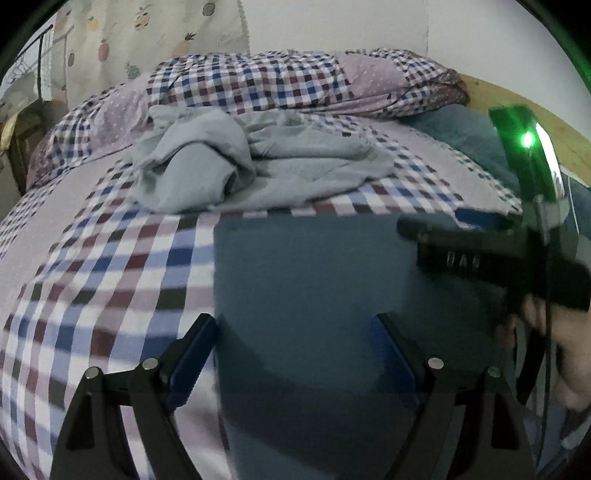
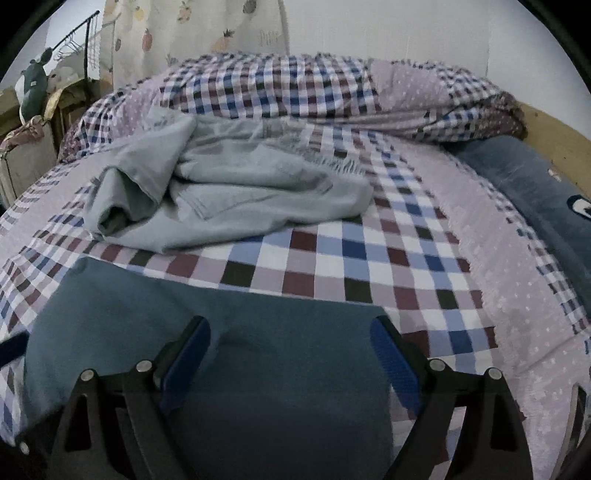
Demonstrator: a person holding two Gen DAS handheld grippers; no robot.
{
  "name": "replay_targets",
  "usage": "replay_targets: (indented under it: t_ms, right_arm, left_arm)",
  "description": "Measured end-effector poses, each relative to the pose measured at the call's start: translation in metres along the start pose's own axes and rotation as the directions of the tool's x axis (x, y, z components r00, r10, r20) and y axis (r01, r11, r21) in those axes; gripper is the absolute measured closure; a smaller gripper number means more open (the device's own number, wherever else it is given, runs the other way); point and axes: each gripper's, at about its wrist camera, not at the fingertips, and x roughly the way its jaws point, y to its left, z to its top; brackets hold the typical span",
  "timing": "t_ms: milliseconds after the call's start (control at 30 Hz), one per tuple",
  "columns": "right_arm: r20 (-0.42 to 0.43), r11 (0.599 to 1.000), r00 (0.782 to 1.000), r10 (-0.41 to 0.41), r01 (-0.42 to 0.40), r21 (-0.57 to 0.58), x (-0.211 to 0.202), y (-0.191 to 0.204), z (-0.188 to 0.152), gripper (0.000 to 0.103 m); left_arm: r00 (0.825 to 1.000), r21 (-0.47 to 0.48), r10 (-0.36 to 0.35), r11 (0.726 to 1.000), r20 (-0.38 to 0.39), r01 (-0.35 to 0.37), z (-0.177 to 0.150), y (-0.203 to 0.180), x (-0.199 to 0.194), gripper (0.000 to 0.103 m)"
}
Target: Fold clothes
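Observation:
A dark blue-grey garment (image 1: 317,288) lies folded flat on the checked bedspread (image 1: 110,266), near the front edge. My left gripper (image 1: 293,325) hovers open over the garment's left part, nothing between its fingers. In the right wrist view the same garment (image 2: 221,332) spreads below my right gripper (image 2: 290,328), which is also open and holds nothing. The right gripper's body (image 1: 491,258) shows at the right of the left wrist view, held by a hand (image 1: 546,332). A crumpled light grey garment (image 1: 251,162) lies farther back on the bed, also seen as a grey heap (image 2: 221,184).
A rolled checked quilt (image 2: 314,92) lies along the back of the bed. A dark blue pillow (image 2: 535,192) sits at the right by the wooden bed frame (image 2: 554,133). A fruit-print curtain (image 2: 192,37) and a clothes rack (image 2: 77,33) stand at the back left.

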Motion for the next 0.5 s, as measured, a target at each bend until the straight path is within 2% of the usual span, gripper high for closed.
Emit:
replay_targets:
  t_ms: [100, 233, 500]
  right_arm:
    - [0.074, 0.999, 0.997, 0.026, -0.030, 0.043, -0.026, -0.002, 0.000, 0.012]
    - [0.112, 0.995, 0.991, 0.074, -0.081, 0.064, -0.058, 0.007, -0.006, 0.012]
    - [0.079, 0.992, 0.990, 0.117, -0.113, -0.047, -0.091, 0.043, -0.055, 0.012]
  left_arm:
    - [1.000, -0.025, 0.003, 1.000, -0.021, -0.003, -0.014, 0.000, -0.009, 0.015]
    - [0.999, -0.061, 0.001, 0.998, -0.037, -0.004, -0.034, -0.001, -0.022, 0.015]
    - [0.998, -0.092, -0.012, 0.996, -0.058, 0.007, -0.061, -0.006, -0.044, 0.015]
